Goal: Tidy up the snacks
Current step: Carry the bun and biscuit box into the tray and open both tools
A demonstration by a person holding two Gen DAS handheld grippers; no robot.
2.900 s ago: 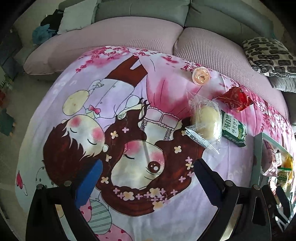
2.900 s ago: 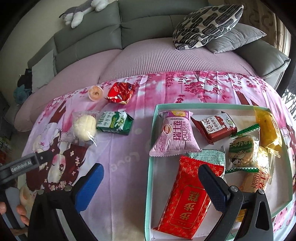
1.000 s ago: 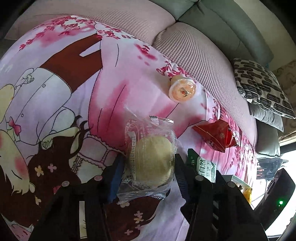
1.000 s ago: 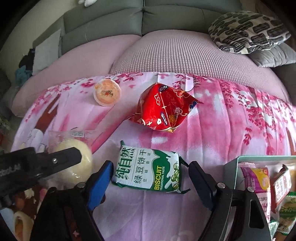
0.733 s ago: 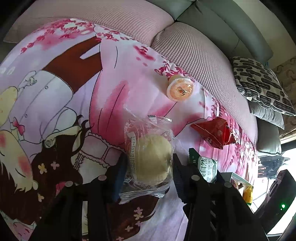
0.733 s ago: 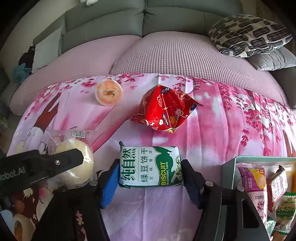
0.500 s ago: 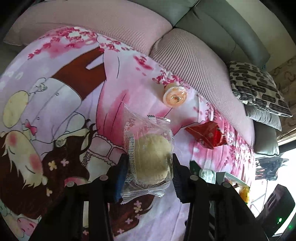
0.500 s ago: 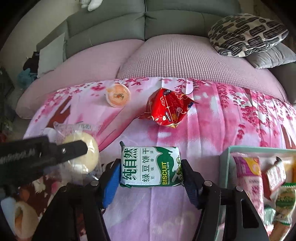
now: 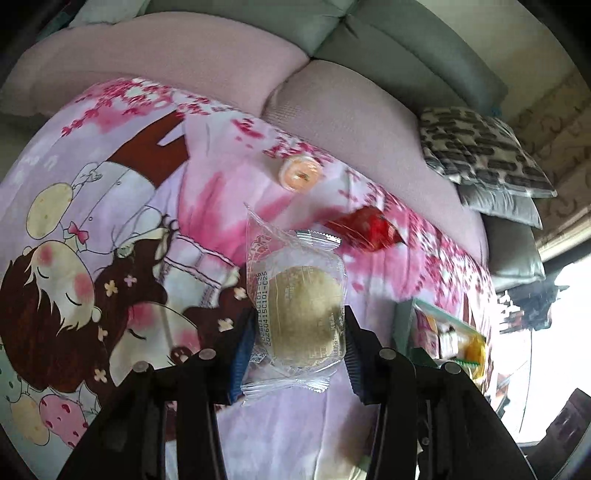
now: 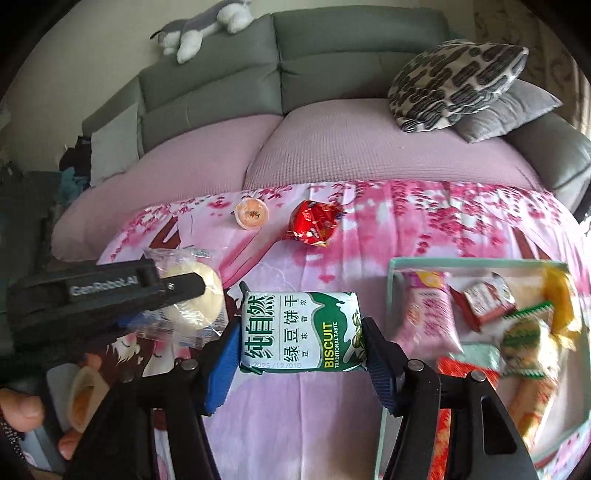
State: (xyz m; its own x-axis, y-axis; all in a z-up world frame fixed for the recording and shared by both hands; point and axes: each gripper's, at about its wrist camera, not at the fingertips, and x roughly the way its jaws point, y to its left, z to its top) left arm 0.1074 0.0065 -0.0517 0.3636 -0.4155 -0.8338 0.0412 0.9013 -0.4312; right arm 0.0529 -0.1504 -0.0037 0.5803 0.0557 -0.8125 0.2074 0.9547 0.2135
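Note:
My left gripper (image 9: 297,336) is shut on a round pale bun in a clear wrapper (image 9: 301,314) and holds it above the pink cartoon cloth; the bun also shows in the right wrist view (image 10: 195,299). My right gripper (image 10: 297,339) is shut on a green and white biscuit packet (image 10: 299,330), lifted off the cloth. A teal-rimmed snack box (image 10: 391,295) with several packets lies at the right. A red snack bag (image 10: 314,223) and an orange jelly cup (image 10: 251,213) lie on the cloth behind.
The pink cloth (image 10: 443,206) covers the table in front of a grey sofa (image 10: 332,48) with pink seat cushions. A patterned pillow (image 10: 454,81) and a plush toy (image 10: 203,26) rest on the sofa. The left gripper's body (image 10: 92,295) is beside my right gripper.
Both grippers closed on their snacks and rose from the cloth. The bun and the biscuit packet now hang higher, and both views have pulled back and swung toward the box.

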